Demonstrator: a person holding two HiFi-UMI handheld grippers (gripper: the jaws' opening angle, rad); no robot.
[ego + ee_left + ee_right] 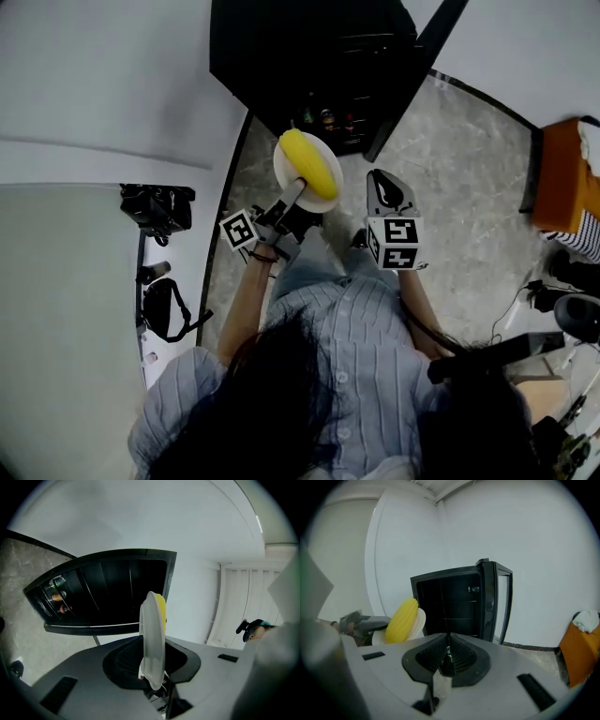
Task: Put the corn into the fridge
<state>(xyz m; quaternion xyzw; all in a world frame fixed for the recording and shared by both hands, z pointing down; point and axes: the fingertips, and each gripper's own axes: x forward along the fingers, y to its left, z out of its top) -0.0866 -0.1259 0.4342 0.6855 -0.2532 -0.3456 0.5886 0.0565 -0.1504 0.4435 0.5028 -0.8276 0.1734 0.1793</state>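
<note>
A yellow corn cob (309, 161) lies on a small white plate (284, 174). My left gripper (292, 199) is shut on the plate's near rim and holds it out in front of the black fridge (309, 56), whose door (412, 75) stands open. In the left gripper view the plate (152, 639) shows edge-on between the jaws, the corn (161, 609) peeking past its top. My right gripper (386, 183) hangs to the right of the plate, shut on nothing. From the right gripper view (449, 660) the corn (403, 620) and the plate (420, 620) sit left of the dark fridge opening (450, 606).
Bottles (328, 119) stand low inside the fridge. An orange piece of furniture (562, 173) sits at the right on the marble floor. A white table at the left carries a black camera (155, 208) and a black bag (164, 309). White walls flank the fridge.
</note>
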